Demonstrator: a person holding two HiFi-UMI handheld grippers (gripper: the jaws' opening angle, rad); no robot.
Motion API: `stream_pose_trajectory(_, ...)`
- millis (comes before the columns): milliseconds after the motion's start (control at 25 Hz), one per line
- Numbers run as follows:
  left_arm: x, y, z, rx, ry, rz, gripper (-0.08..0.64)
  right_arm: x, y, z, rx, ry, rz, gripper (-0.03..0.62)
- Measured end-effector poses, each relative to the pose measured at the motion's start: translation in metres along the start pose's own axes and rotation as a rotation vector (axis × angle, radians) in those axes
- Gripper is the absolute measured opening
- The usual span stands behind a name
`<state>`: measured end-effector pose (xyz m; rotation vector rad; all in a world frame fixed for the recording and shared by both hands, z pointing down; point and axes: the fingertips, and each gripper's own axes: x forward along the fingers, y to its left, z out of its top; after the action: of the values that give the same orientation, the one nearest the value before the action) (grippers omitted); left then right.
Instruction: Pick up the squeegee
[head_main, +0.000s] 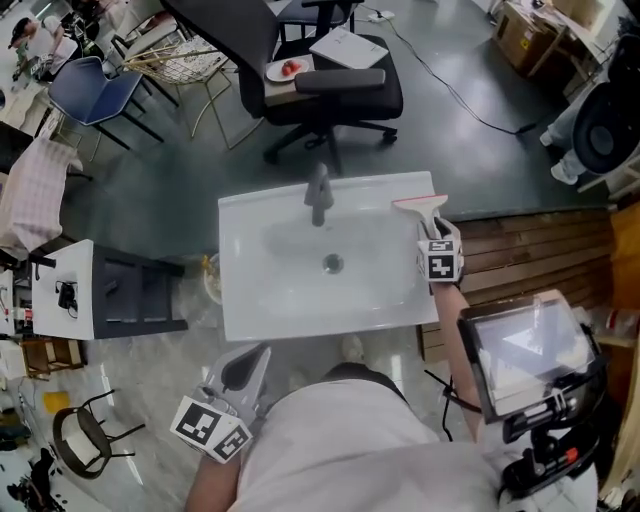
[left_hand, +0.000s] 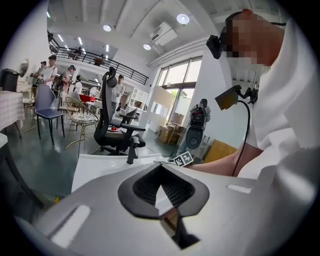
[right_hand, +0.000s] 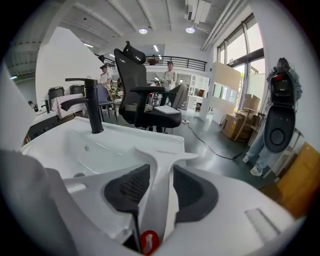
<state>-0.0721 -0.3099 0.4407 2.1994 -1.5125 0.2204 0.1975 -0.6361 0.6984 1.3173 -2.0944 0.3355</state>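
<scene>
The squeegee (head_main: 422, 208) is lying on the right rim of the white sink (head_main: 240, 300), a little right of the centre of the head view. Its red-edged blade is pointing to the top of the frame and its white handle is running down toward the person. The right gripper (head_main: 437, 232) is reaching over this handle from below.

In the right gripper view the jaws are standing wide apart. The handle of the squeegee (right_hand: 162, 156) is passing between the two dark ribbed pads (right_hand: 131, 187), and the pads are not squeezing it.

The left gripper (head_main: 255, 358) is staying at the lower left of the head view, just in front of the sink's near edge and beside the person's body. In the left gripper view its jaws (left_hand: 161, 167) are meeting at the tips and are holding nothing.

The dark faucet (head_main: 319, 195) is standing at the sink's far edge, left of the squeegee. Behind it, at the top of the frame, a black office chair (head_main: 320, 80) is standing on the grey floor.
</scene>
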Motion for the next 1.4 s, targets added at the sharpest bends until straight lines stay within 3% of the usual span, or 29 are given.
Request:
stream_pose_trajectory(320,-0.004,0.011,0.003,-0.002,0.000,0.025,0.008,0.008,-0.002,0.000,0.019,-0.001,-0.030,0.107)
stream_pose_trajectory(760,-0.010,0.016,0.002,0.012,-0.002,-0.003,0.008,-0.007,-0.010,-0.004,0.046,-0.002,-0.060,0.101)
stream_pose_trajectory(1400,-0.069,0.023,-0.006,0.033,-0.043,-0.149,0.008,-0.113,0.049,-0.006,0.086,-0.021,-0.066,0.101)
